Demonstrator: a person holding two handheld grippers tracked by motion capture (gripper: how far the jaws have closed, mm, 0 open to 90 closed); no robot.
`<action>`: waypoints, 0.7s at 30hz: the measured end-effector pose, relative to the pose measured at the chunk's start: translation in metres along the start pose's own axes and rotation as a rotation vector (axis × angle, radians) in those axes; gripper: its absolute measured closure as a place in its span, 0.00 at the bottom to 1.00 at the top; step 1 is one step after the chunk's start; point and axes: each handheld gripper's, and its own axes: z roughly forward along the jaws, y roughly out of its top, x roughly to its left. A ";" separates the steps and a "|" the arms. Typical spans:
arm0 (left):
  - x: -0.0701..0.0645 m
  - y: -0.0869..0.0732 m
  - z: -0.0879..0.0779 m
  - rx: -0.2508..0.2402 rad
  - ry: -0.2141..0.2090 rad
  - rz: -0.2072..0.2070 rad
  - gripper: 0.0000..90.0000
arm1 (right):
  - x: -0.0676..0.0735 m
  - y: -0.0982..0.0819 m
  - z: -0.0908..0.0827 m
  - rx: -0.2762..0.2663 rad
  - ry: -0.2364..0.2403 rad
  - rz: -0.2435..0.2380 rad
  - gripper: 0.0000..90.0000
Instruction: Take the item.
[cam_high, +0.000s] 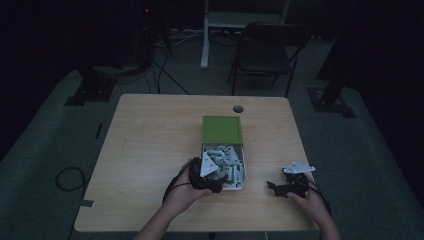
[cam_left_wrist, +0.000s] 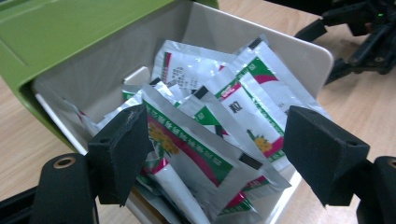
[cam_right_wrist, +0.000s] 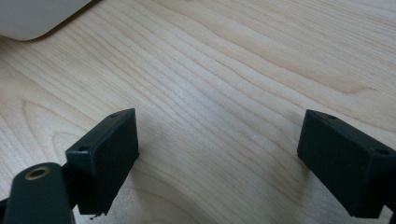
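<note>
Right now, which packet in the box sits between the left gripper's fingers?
The topmost packet, with yellow flowers and a red-and-green stripe, lies between the open fingers; the others sit behind or beneath it.

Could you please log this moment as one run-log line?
left gripper: open, over sachets in white box | right gripper: open, above bare table | green lid: slid back

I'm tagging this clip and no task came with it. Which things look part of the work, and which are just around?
Likely in use:
left gripper, open over the sachets
white box
green lid
right gripper, open over the table

Just around:
chair
floor cables
</note>
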 end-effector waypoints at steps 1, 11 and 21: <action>0.000 0.000 0.000 0.006 0.010 0.011 0.26 | 0.000 0.000 0.000 0.000 0.000 0.000 0.13; 0.004 0.001 0.004 0.007 0.010 -0.015 0.42 | 0.000 0.000 0.000 0.000 0.000 0.000 0.13; 0.009 0.002 0.003 0.026 0.031 -0.040 0.59 | 0.000 0.000 0.000 0.000 0.000 0.000 0.13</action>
